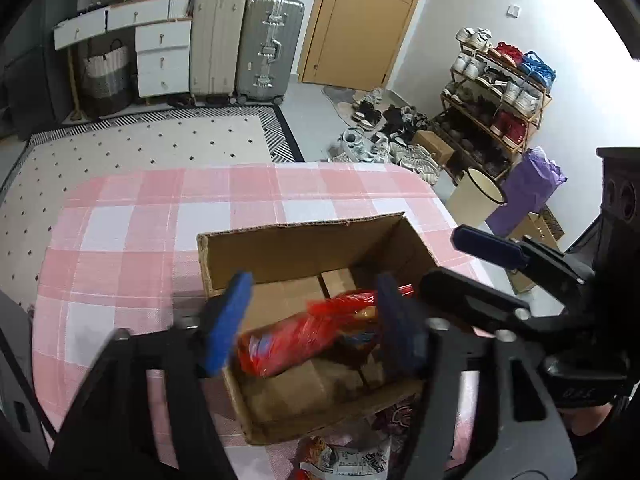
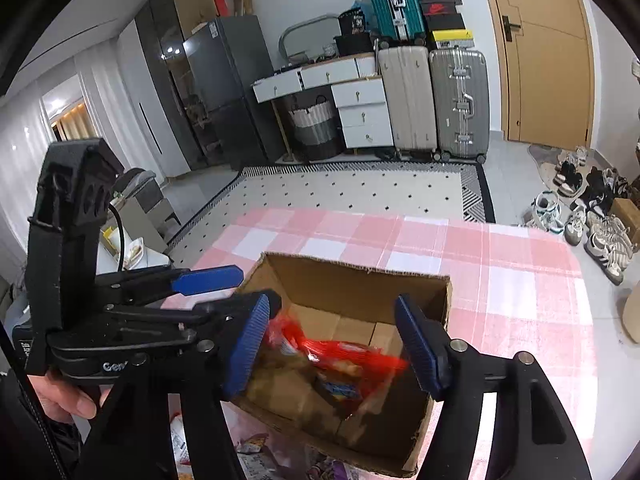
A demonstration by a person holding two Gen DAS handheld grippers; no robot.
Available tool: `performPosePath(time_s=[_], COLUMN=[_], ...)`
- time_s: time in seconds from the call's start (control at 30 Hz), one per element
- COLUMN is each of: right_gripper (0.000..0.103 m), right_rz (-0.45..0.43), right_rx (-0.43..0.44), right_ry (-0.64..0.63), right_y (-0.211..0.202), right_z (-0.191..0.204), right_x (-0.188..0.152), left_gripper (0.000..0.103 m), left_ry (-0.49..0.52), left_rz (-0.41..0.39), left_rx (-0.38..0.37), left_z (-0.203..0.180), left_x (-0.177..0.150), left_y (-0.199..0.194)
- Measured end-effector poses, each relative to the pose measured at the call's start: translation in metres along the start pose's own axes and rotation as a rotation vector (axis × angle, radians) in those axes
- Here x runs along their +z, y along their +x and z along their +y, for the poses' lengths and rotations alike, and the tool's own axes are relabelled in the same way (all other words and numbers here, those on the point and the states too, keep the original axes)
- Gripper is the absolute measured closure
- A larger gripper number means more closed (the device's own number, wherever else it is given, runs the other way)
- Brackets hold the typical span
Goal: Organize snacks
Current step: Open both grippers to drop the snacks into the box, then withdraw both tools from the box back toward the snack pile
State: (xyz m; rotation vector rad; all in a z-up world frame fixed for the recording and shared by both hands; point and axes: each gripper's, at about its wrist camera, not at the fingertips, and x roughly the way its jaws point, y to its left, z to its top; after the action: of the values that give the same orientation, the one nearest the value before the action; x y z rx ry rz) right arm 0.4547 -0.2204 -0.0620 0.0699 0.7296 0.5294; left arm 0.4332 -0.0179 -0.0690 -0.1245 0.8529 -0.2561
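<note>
Both grippers hang wide open over the cardboard box (image 1: 304, 248) on the desk (image 1: 120, 240): left gripper (image 1: 308, 320), right gripper (image 2: 332, 344). A red snack bag (image 1: 304, 336) looks blurry inside the box. More snacks (image 2: 256, 446) sit near the desk edge; a bump might knock them off.

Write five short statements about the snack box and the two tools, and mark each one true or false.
1. The cardboard box stands on a pink checked tablecloth. True.
2. A red snack packet is in the box. True.
3. The box is sealed with tape. False: its top is open.
4. The right tool is shut on the packet. False: its jaws stand apart.
5. The left tool is open above the box. True.
</note>
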Motion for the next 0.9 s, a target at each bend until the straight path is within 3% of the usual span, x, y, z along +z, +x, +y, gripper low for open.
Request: performPosePath(time_s=[0.07, 0.3, 0.47, 0.73, 0.9], right_gripper=[0.033, 0.03, 0.028, 0.019, 0.017], right_rz=[-0.023, -0.08, -0.113, -0.169, -0.204], right_rx=[-0.005, -0.024, -0.034, -0.044, -0.052], right_ry=[0.006, -0.004, -0.014, -0.043, -0.065], right_y=[-0.008, -0.046, -0.075, -0.121, -0.15], right_z=[0.001, 0.009, 0.015, 0.035, 0.051], right_x=[0.0, -0.003, -0.008, -0.019, -0.03], left_gripper=[0.021, 0.021, 0.021, 0.019, 0.014], left_ry=[0.002, 0.002, 0.026, 0.036, 0.07], left_rz=[-0.016, -0.055, -0.09, -0.134, -0.166], left_rx=[0.015, 0.017, 0.083, 0.115, 0.17], left_z=[-0.001, -0.002, -0.011, -0.022, -0.035], left_x=[-0.001, -0.008, -0.019, -0.035, -0.048], left_y=[-0.006, -0.036, -0.065, -0.112, -0.14])
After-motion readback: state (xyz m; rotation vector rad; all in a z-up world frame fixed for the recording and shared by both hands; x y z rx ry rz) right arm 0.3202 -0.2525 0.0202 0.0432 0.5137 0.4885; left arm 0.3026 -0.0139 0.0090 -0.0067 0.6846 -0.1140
